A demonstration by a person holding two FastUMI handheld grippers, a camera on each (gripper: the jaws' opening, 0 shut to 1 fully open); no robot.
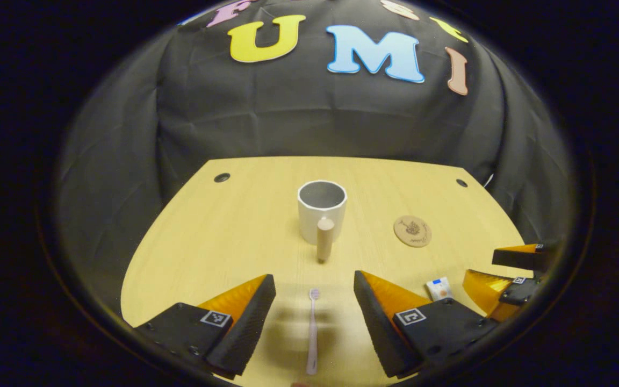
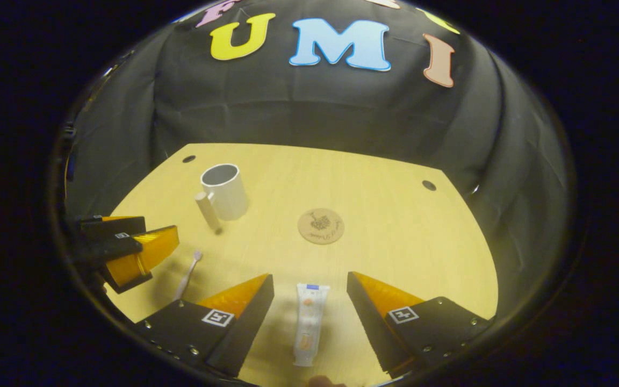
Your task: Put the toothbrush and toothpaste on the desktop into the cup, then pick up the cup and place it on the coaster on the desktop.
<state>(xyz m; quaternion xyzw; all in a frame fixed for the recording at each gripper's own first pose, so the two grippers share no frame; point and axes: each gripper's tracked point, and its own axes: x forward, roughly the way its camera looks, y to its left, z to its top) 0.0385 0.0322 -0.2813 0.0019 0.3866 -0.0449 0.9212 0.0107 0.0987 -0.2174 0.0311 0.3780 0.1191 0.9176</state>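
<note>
A pale pink toothbrush (image 1: pixel 312 333) lies flat on the wooden desktop (image 1: pixel 223 236), between the spread fingers of my left gripper (image 1: pixel 315 306), which is open and above it. The white toothpaste tube (image 2: pixel 308 325) lies lengthwise between the fingers of my right gripper (image 2: pixel 310 303), also open and untouching. A white cup (image 1: pixel 321 209) with a wooden handle (image 1: pixel 324 238) stands upright mid-table. A round wooden coaster (image 1: pixel 412 231) lies to its right. In the right gripper view the cup (image 2: pixel 225 191), coaster (image 2: pixel 321 226), toothbrush (image 2: pixel 187 275) and my left gripper (image 2: pixel 127 244) show at left.
Two dark round holes (image 1: pixel 222 177) (image 1: pixel 461 183) mark the desktop's far corners. Black cloth hangs behind the table's far edge. My right gripper (image 1: pixel 513 274) shows at the right rim of the left gripper view, beside the toothpaste's end (image 1: pixel 439 288).
</note>
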